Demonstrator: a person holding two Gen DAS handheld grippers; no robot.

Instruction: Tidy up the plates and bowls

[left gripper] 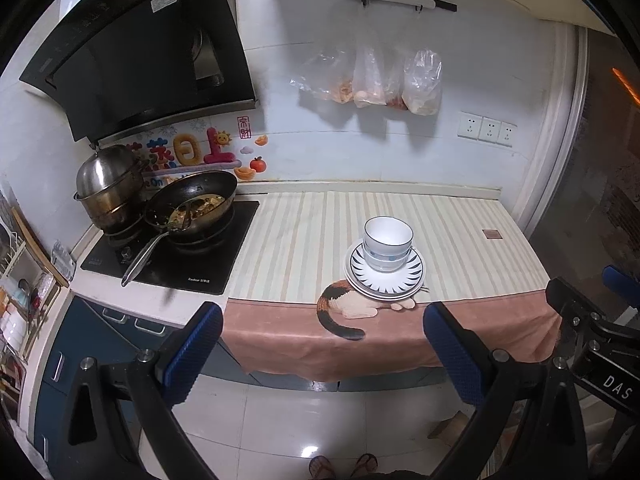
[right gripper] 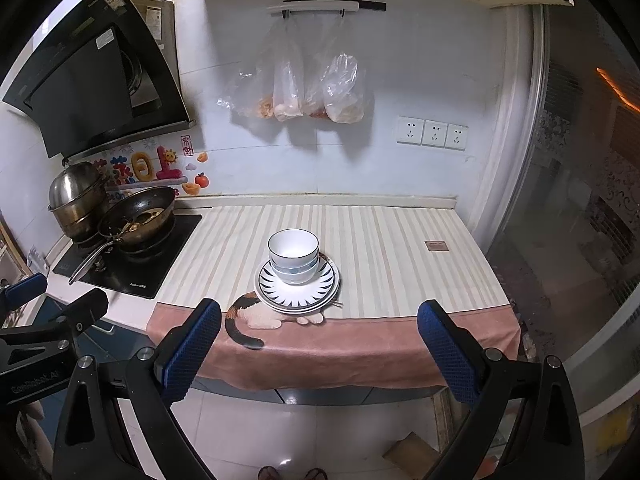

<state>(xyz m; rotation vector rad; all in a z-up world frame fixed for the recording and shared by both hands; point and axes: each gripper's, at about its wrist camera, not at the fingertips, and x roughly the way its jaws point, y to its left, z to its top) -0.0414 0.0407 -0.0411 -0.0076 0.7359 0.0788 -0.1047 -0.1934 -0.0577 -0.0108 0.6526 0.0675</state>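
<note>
White bowls with a dark rim are stacked inside each other on stacked plates with a black petal pattern, on the striped cloth near the counter's front. They also show in the right wrist view, bowls on plates. My left gripper is open and empty, held off the counter's front edge, short of the stack. My right gripper is open and empty, also in front of the counter. The right gripper's body shows at the left view's right edge.
A striped cloth with a pink cat border covers the counter. A black hob at left carries a dirty wok and a steel steamer pot. Plastic bags hang on the wall. A small brown square lies at right.
</note>
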